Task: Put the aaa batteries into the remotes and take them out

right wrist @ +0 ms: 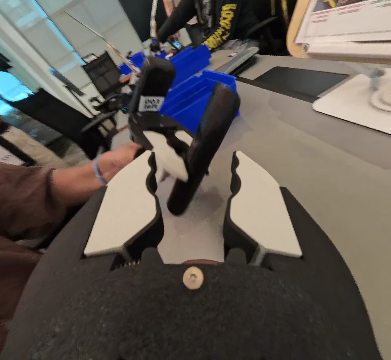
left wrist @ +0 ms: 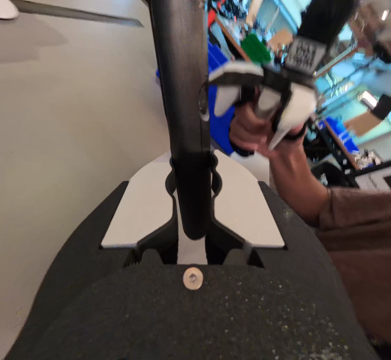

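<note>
My left gripper (left wrist: 191,163) is shut on the lower part of a long black remote (left wrist: 182,74), which stands up and away from it, above the grey table (left wrist: 74,106). In the right wrist view the same remote (right wrist: 213,121) is tilted, its near end just above the table (right wrist: 296,159), with the left gripper (right wrist: 184,172) clamped on its side. My right gripper (right wrist: 193,153) is open and empty, its jaws standing wide on either side of the remote's near end without touching it. It also shows in the left wrist view (left wrist: 275,106), blurred, to the right of the remote. No batteries are in view.
Blue bins (right wrist: 190,100) stand behind the remote. A white monitor base (right wrist: 349,104) and a black mat (right wrist: 300,79) lie at the right. A person in a black top (right wrist: 222,11) stands at the far side. Office chairs (right wrist: 101,95) are at the left. Tip to tip, the grippers are about 6 centimeters apart.
</note>
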Motion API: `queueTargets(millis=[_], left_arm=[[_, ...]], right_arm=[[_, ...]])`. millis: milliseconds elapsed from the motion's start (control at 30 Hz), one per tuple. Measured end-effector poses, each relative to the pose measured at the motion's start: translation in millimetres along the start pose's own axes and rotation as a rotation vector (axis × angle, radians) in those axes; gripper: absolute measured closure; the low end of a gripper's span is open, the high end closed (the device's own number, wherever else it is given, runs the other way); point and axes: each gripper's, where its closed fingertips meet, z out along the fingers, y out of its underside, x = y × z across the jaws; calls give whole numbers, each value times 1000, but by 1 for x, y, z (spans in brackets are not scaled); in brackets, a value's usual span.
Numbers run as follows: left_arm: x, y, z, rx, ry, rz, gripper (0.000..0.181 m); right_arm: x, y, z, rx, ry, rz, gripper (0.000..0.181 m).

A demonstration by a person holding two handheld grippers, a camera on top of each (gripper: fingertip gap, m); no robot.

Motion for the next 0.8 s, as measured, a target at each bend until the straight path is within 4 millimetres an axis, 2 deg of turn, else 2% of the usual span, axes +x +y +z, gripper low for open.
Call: queueTargets(millis=[67,167,233,267,367,400,500,633,800], left_arm=[[-8,-10,-7,102,-20,-72,155],[-10,-11,-3,131,-24,-93,156],[-5,-9,4,124,-14,-75,156],[1,-7,7,116,17,-76,156],[18,-19,4,196,101,-67,156],[24,-23,2,221,137,-70,156],[39,-27,-1,237,209,-43,156],[56,-20,-4,174,245,82,153],[55,-30,-20,147,241,134,136]], right_arm=[[1,27,4,-42,104,-57,110],[-4,69,25,-136,224,-137,112],[-11,86,42,-150,216,-90,112],[-17,91,49,-147,156,-16,114],[-36,84,53,-61,-90,186,127],[-46,78,51,-25,-195,230,142],[-51,71,44,8,-268,252,154],[-61,78,30,-96,-328,198,159],[-80,102,7,-326,-449,196,160]])
